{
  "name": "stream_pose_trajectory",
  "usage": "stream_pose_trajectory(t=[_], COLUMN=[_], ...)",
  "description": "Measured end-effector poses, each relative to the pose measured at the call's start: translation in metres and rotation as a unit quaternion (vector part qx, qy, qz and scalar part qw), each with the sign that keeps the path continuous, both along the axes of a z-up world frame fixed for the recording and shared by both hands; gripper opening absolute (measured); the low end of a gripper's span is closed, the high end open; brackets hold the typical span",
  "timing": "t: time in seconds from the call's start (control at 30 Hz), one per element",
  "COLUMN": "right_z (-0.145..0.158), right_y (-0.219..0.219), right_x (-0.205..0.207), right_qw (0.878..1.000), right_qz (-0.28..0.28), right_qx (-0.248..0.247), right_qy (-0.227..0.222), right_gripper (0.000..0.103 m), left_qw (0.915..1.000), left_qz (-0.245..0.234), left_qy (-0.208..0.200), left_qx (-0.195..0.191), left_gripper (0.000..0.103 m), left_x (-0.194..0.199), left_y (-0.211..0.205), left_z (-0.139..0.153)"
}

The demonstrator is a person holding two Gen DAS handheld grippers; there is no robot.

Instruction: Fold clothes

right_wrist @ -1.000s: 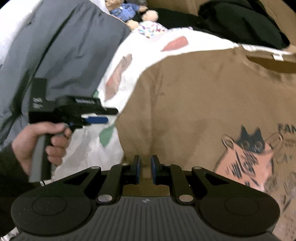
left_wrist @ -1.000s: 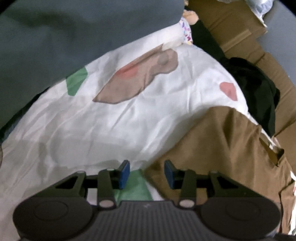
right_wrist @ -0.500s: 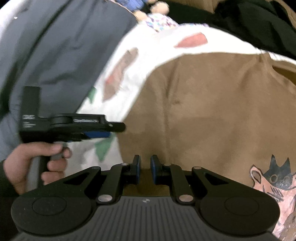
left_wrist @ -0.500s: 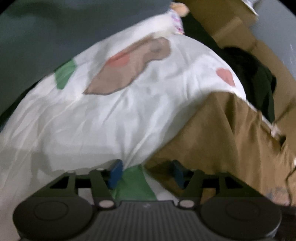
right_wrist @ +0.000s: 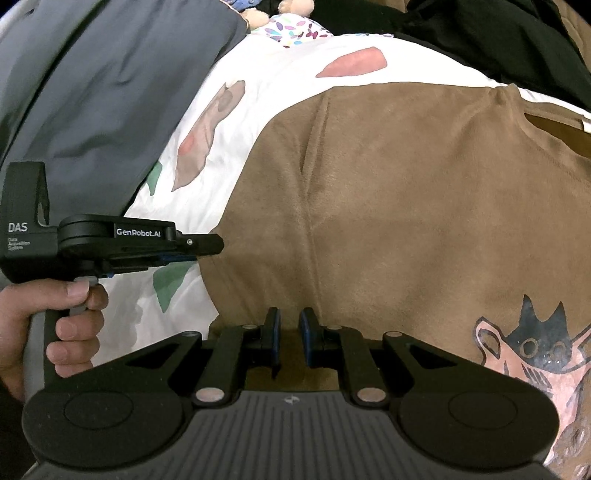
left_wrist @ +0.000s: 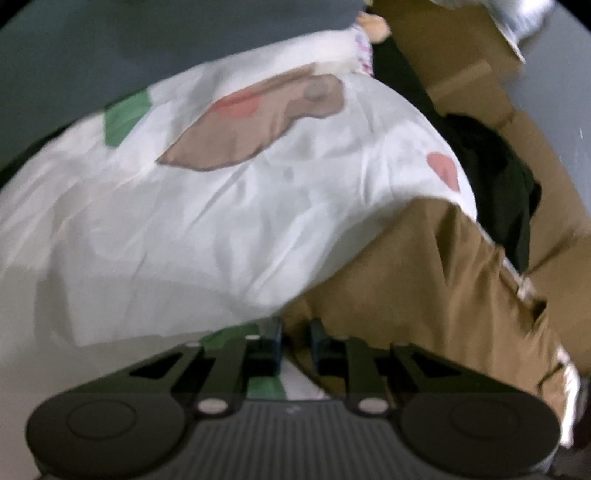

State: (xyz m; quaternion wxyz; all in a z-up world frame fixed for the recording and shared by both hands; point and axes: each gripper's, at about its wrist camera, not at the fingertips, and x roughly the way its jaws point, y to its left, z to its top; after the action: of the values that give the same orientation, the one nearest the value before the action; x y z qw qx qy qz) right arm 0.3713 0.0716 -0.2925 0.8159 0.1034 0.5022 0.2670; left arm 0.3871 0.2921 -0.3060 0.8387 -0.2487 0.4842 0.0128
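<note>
The brown T-shirt (right_wrist: 406, 206) lies spread on a white bed sheet (left_wrist: 184, 240) that carries brown, pink and green patches; its neck opening is at the far right in the right wrist view, and a pink animal print (right_wrist: 535, 354) is near its lower right part. The left gripper (left_wrist: 295, 341) is at the near left corner of the shirt, and its jaws have just been closing; they now stand close together with the brown cloth edge between the blue pads, which seem to press on it, although the picture is somewhat blurred here. In the right wrist view this same gripper comes in from the left, and a hand (right_wrist: 55, 325) holds its handle with one finger on the trigger. The right gripper (right_wrist: 290, 339) is at the near hem of the shirt, with its jaws nearly together and brown cloth in the narrow gap between them. A grey blanket (right_wrist: 110, 92) lies along the left side of the sheet. Behind the sheet there are a dark garment (left_wrist: 495, 177), cardboard boxes (left_wrist: 461, 51) and a small stuffed toy (right_wrist: 291, 7).
</note>
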Motion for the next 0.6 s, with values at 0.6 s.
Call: stream_pose_trajectory(t=[0.6], right_z=[0.052], right_y=[0.007], right_x=[-0.008], right_qw=[0.993], right_qz=[0.027], right_qx=[0.022], right_qy=[-0.114], right_gripper=[0.047], left_qw=[0.9961], left_qz=[-0.047], left_qy=[-0.047], left_qx=[-0.057], left_gripper=[0.008], left_x=[-0.009], left_y=[-0.034], left_z=[0.068])
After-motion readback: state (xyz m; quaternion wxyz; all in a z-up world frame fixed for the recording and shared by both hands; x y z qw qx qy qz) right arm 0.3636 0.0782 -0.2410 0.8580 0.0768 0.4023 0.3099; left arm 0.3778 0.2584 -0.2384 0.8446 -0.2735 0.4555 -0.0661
